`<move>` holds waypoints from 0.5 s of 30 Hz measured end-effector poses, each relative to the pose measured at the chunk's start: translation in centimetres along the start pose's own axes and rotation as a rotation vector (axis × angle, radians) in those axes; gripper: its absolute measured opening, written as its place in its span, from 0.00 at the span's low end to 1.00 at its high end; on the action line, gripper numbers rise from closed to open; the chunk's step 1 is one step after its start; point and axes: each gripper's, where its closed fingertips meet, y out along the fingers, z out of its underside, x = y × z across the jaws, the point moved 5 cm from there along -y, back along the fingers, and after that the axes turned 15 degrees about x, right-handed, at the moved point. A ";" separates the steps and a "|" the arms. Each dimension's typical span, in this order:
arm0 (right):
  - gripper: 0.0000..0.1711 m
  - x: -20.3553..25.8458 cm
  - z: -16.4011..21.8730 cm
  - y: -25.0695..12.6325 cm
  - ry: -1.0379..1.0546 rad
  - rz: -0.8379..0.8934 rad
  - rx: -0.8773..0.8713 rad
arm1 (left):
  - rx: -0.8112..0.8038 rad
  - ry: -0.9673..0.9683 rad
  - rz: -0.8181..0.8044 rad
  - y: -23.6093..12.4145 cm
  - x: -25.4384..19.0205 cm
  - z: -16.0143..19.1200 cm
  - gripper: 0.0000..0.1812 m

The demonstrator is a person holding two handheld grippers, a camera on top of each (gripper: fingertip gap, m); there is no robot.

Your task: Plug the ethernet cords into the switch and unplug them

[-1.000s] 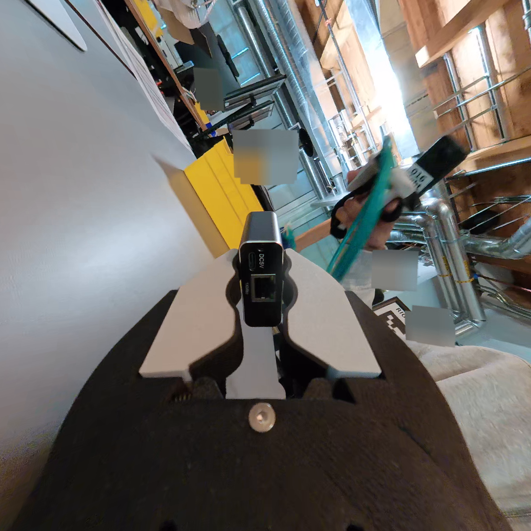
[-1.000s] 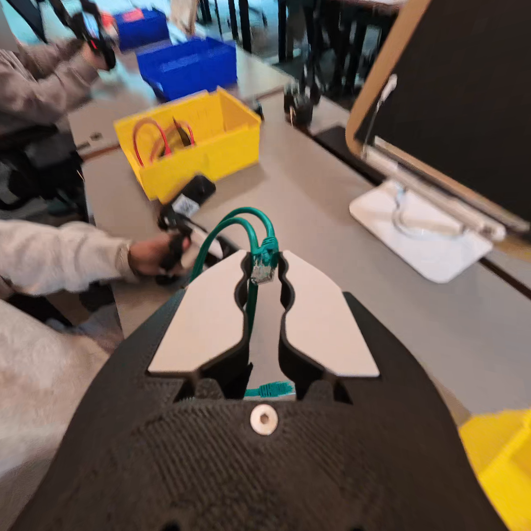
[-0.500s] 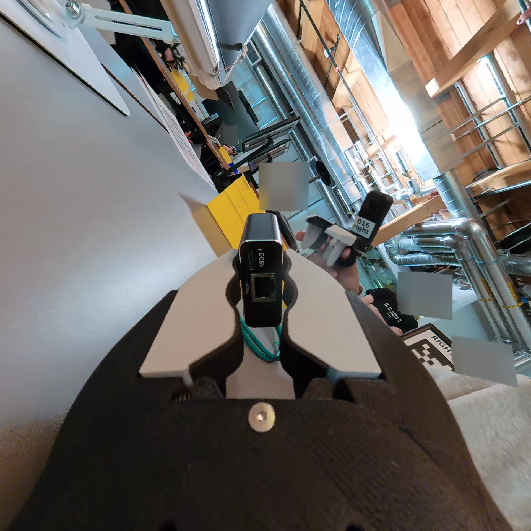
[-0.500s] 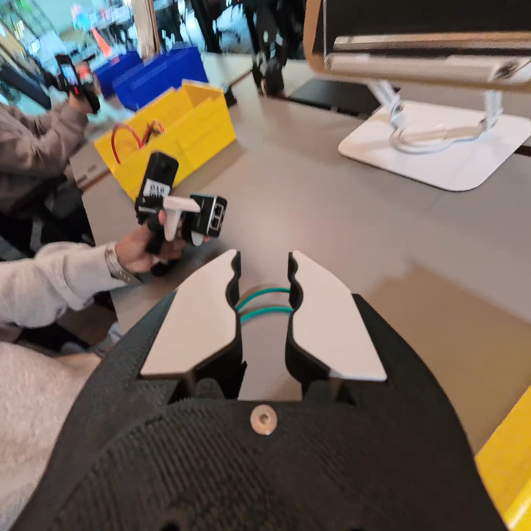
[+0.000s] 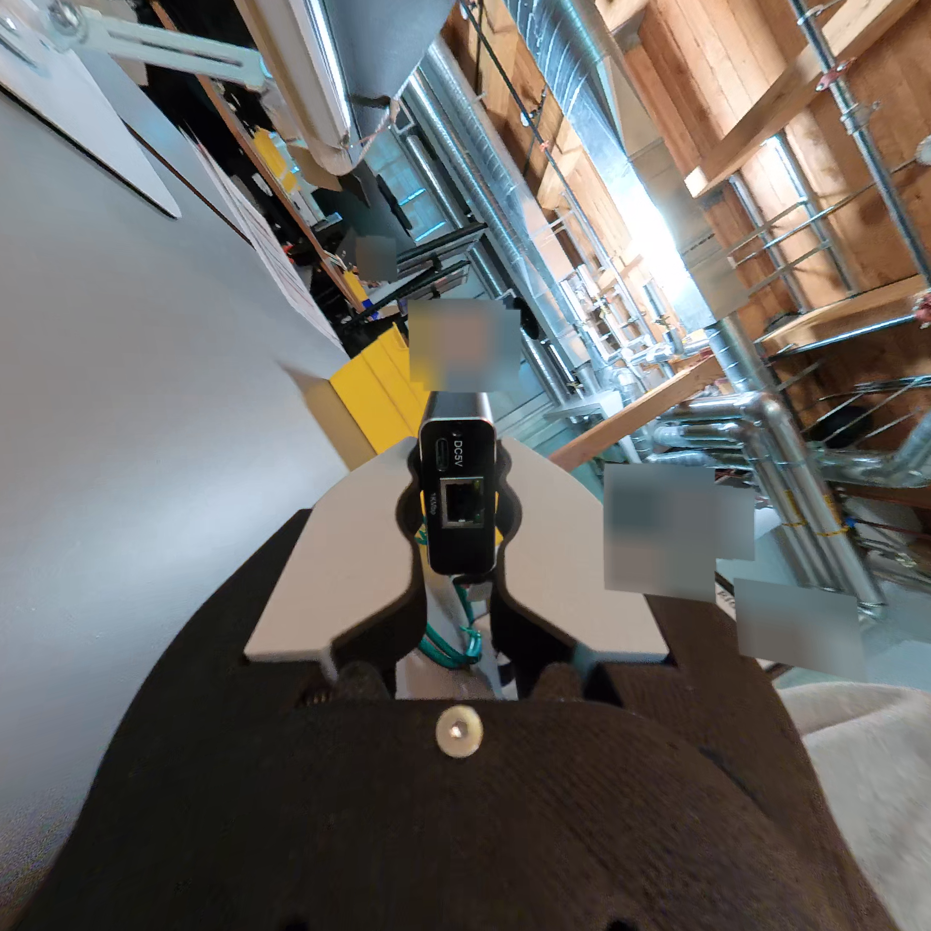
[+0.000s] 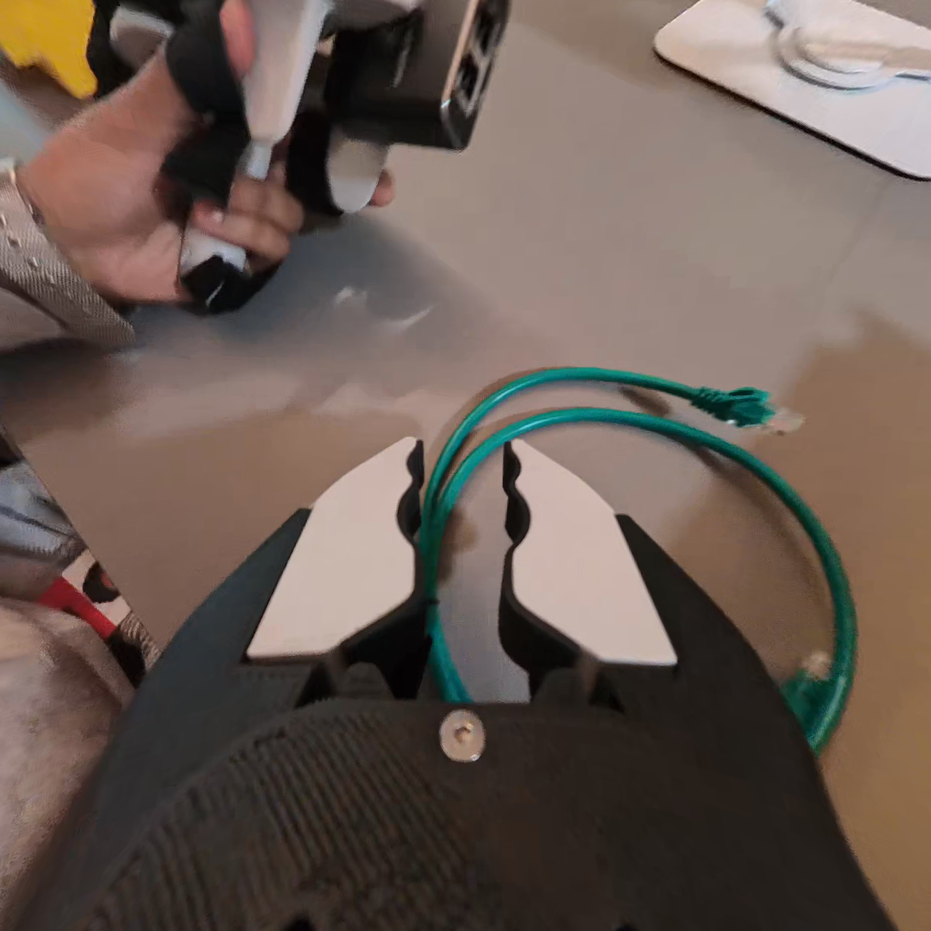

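My left gripper (image 5: 458,453) is shut on a small black switch (image 5: 458,499), held upright with one end port facing the camera. In the right wrist view the same gripper (image 6: 352,166) sits at the upper left in a person's hand, and the switch (image 6: 428,85) shows several ports on its far end. My right gripper (image 6: 462,446) is open and empty, low over the grey table (image 6: 604,252). A green ethernet cord (image 6: 629,415) lies looped on the table and runs between the right gripper's fingers. One plug (image 6: 745,408) lies to the right, another (image 6: 806,690) by the right finger.
A white monitor base (image 6: 806,65) stands at the back right of the table. A yellow bin (image 5: 383,398) is behind the switch and shows at the far left (image 6: 45,45). The person's hand (image 6: 126,216) and sleeve are at the left.
My right gripper let go of the green plug, opened and dropped toward the table, where the cord now lies. My left gripper stays shut on the switch and has come closer to the right one.
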 end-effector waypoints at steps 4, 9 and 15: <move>0.24 1.2 0.6 0.6 -0.025 0.078 0.048 | 0.022 -0.060 0.051 0.0 0.1 0.0 0.13; 0.22 0.7 0.9 1.6 0.084 0.025 0.060 | 0.106 -0.015 0.001 1.0 0.0 0.7 0.13; 0.12 0.9 1.0 2.9 0.037 0.013 0.119 | 0.118 0.003 0.028 1.1 -0.3 0.8 0.13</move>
